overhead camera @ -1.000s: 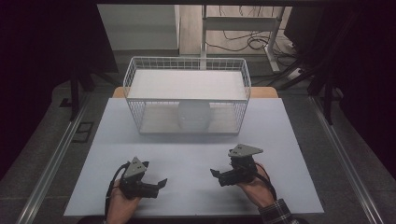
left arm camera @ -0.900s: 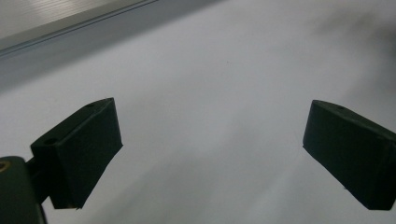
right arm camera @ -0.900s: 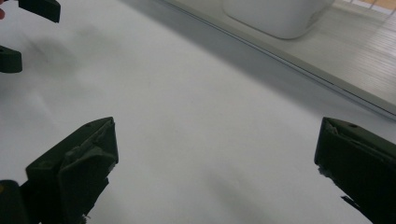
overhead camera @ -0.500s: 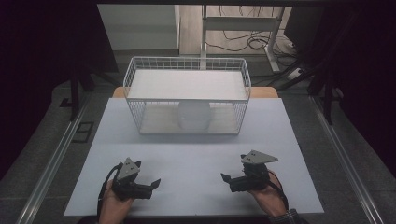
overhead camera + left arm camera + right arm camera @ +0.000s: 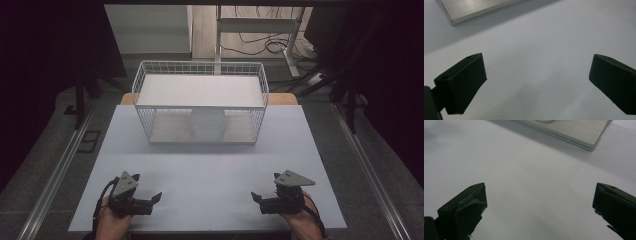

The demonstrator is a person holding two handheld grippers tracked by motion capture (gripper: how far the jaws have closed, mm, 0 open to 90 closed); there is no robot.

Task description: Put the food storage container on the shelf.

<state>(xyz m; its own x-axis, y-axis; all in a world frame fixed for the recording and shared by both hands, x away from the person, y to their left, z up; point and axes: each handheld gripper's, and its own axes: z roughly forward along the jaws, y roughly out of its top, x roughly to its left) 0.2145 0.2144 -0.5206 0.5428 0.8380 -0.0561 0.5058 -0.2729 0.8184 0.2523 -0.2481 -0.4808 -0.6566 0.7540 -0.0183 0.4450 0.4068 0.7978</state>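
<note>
I have both grippers, left and right, resting jaws wide apart and empty on the table, well short of the basket.

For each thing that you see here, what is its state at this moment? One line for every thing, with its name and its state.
left gripper: open, holding nothing, low over the table near its front edge.
right gripper: open, holding nothing, low over the table near its front edge.
wire basket: upright, at the far side of the table.
white round object: sits inside the wire basket, untouched.
table: white top, bare between the grippers.
</note>
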